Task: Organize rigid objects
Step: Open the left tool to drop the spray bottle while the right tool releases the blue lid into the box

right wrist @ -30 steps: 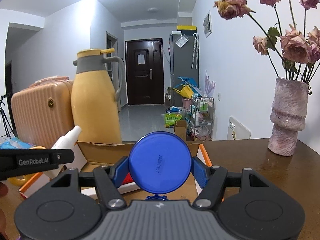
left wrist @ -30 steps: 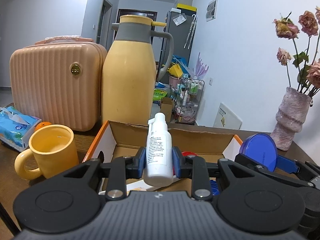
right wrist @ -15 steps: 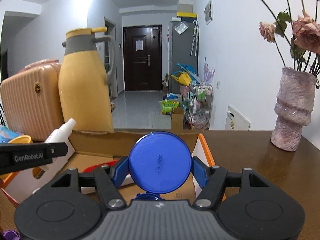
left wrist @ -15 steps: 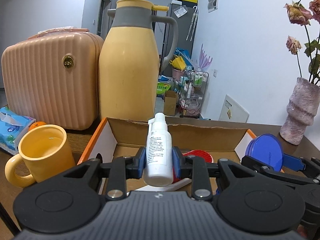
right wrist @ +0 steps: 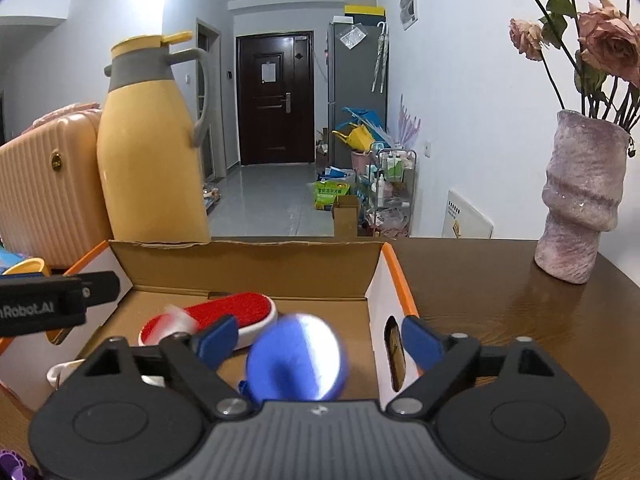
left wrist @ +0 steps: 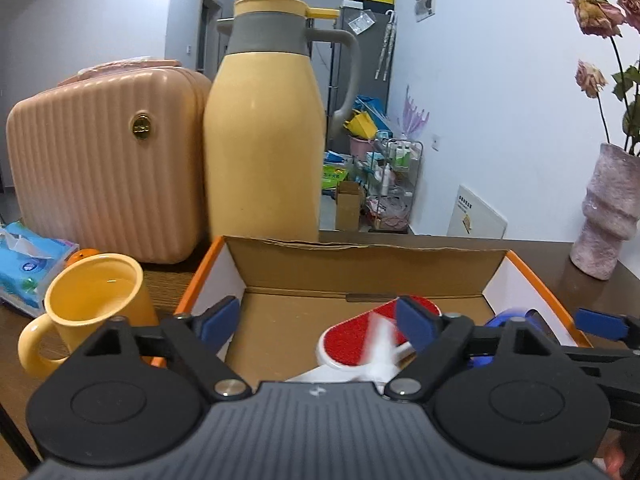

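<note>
Both tools, left and right, have just been opening, jaws wide, gripping nothing. Cardboard box holds one red brush, one blurred white bottle, one blue disc.

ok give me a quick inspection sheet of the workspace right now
surface: dark wooden table, bare on its right side
job's things: open cardboard box holds a red lint brush; a blurred white bottle and a blurred blue round container are over the box, gripped by nothing
clutter: yellow mug, yellow thermos jug, peach case, tissue pack, vase of dried roses
grippers: left claw and right claw both just opened wide
cables: nothing seen
surroundings: hallway, dark door
</note>
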